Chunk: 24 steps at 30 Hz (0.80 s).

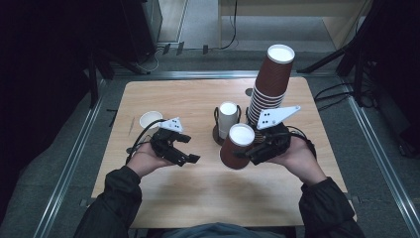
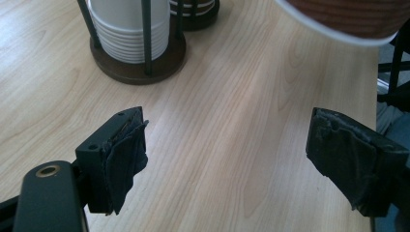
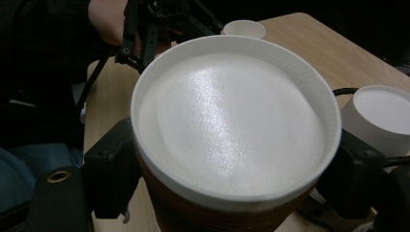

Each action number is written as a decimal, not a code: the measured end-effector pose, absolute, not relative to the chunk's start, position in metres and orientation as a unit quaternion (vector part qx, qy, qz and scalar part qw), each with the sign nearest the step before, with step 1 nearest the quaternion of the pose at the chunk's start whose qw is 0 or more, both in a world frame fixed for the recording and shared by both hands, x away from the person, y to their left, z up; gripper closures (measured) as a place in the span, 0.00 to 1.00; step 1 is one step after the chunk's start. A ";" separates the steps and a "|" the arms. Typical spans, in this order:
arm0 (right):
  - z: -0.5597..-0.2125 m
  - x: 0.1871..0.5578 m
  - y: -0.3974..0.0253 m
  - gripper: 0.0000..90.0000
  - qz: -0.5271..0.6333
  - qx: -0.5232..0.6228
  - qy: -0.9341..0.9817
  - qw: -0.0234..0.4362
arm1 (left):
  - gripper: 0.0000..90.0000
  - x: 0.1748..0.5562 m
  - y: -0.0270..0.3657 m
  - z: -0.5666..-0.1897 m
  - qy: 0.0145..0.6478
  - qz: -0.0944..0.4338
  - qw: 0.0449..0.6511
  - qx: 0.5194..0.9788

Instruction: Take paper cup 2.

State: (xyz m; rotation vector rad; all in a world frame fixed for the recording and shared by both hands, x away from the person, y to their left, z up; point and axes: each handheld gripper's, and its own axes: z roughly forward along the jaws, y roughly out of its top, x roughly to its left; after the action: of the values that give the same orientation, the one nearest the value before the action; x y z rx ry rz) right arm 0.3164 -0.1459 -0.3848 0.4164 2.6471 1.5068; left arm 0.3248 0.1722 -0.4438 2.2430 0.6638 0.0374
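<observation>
1. The room fills the edges of the high view: a dark grey floor [image 1: 59, 163] with metal rails running down the left and right sides, black stands in the upper corners, and pale wooden furniture along the top
2. The tabletop [image 1: 198, 183] is a light wood slab with rounded corners in the middle of the high view; its lower half is bare wood
3. A tall stack of brown cups [image 1: 270, 84], bases up, rises right of centre in the upper part of the frame and leans toward the upper right
4. A dark round holder with white cups [image 1: 228, 119] stands at the centre, just left of that stack; in the left gripper view it sits at the upper left [image 2: 133, 34]
5. The brown paper cup [image 1: 237, 147] is just below centre in the high view, upside down with its white base upward; its long axis runs nearly vertical, tilted slightly, mouth toward the tabletop
6. The right hand-held gripper [image 1: 251, 152] is clamped on the sides of this cup, one jaw on each side in the right gripper view [image 3: 232, 145]
7. The left hand-held gripper [image 1: 190, 158], at lower left of centre, is spread wide and grasps nothing [image 2: 227, 159]
8. A single white cup [image 1: 150, 119] stands mouth up at the tabletop's left
</observation>
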 end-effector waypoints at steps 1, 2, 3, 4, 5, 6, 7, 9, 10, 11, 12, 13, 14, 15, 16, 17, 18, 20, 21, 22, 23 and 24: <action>-0.389 0.318 -0.144 0.22 0.493 0.137 0.859 0.030 | 0.16 0.325 0.172 -0.444 0.261 0.015 0.391 0.883; -0.392 0.319 -0.142 0.22 0.495 0.139 0.857 0.027 | 0.16 0.325 0.172 -0.444 0.261 0.016 0.392 0.882; -0.395 0.320 -0.141 0.22 0.496 0.142 0.856 0.024 | 0.16 0.325 0.171 -0.444 0.260 0.015 0.393 0.882; -0.398 0.321 -0.140 0.22 0.497 0.142 0.856 0.023 | 0.16 0.325 0.171 -0.444 0.260 0.015 0.393 0.882; -0.401 0.322 -0.139 0.22 0.497 0.145 0.855 0.022 | 0.16 0.325 0.171 -0.444 0.260 0.013 0.391 0.883; -0.403 0.322 -0.138 0.22 0.499 0.145 0.854 0.018 | 0.16 0.325 0.170 -0.445 0.260 0.008 0.391 0.883; -0.406 0.323 -0.138 0.22 0.498 0.145 0.854 0.020 | 0.16 0.325 0.170 -0.445 0.258 0.007 0.390 0.884; -0.411 0.324 -0.138 0.22 0.493 0.146 0.857 0.022 | 0.16 0.325 0.169 -0.445 0.255 0.005 0.390 0.885; -0.415 0.325 -0.138 0.22 0.492 0.147 0.858 0.023 | 0.16 0.326 0.169 -0.446 0.253 0.003 0.390 0.885; -0.418 0.326 -0.138 0.22 0.493 0.148 0.857 0.021 | 0.15 0.326 0.168 -0.447 0.251 0.001 0.389 0.887; -0.421 0.328 -0.139 0.22 0.495 0.149 0.856 0.018 | 0.15 0.327 0.167 -0.448 0.249 -0.001 0.389 0.887; -0.424 0.329 -0.139 0.22 0.496 0.152 0.855 0.015 | 0.14 0.327 0.166 -0.449 0.248 -0.003 0.388 0.888; -0.427 0.330 -0.139 0.22 0.496 0.153 0.855 0.013 | 0.14 0.328 0.164 -0.450 0.247 -0.004 0.387 0.888; -0.430 0.331 -0.139 0.22 0.496 0.155 0.854 0.009 | 0.14 0.328 0.163 -0.451 0.246 -0.006 0.387 0.889; -0.433 0.332 -0.138 0.22 0.494 0.156 0.855 0.009 | 0.13 0.329 0.161 -0.452 0.244 -0.008 0.387 0.889; -0.435 0.332 -0.138 0.22 0.491 0.154 0.857 0.009 | 0.12 0.329 0.159 -0.452 0.240 -0.009 0.388 0.890; -0.437 0.332 -0.137 0.23 0.492 0.152 0.857 0.009 | 0.11 0.329 0.157 -0.453 0.236 -0.011 0.388 0.891; -0.441 0.332 -0.135 0.22 0.489 0.151 0.859 0.007 | 0.09 0.328 0.154 -0.454 0.233 -0.016 0.392 0.890; -0.442 0.332 -0.134 0.22 0.490 0.150 0.859 0.006 | 0.06 0.327 0.153 -0.455 0.231 -0.022 0.395 0.889; -0.444 0.332 -0.133 0.23 0.492 0.151 0.857 0.005 | 0.04 0.327 0.152 -0.456 0.230 -0.024 0.398 0.888; -0.445 0.333 -0.132 0.23 0.495 0.152 0.856 0.004 | 0.03 0.326 0.152 -0.457 0.228 -0.026 0.398 0.888; -0.446 0.333 -0.131 0.23 0.497 0.151 0.854 0.004 | 0.02 0.327 0.151 -0.458 0.228 -0.029 0.400 0.887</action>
State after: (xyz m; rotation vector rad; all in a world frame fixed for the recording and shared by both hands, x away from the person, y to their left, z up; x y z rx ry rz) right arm 0.3334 -0.1315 -0.4459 0.4729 2.6775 1.5578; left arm 0.3265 0.1512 -0.4577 2.2447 0.5762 -0.0729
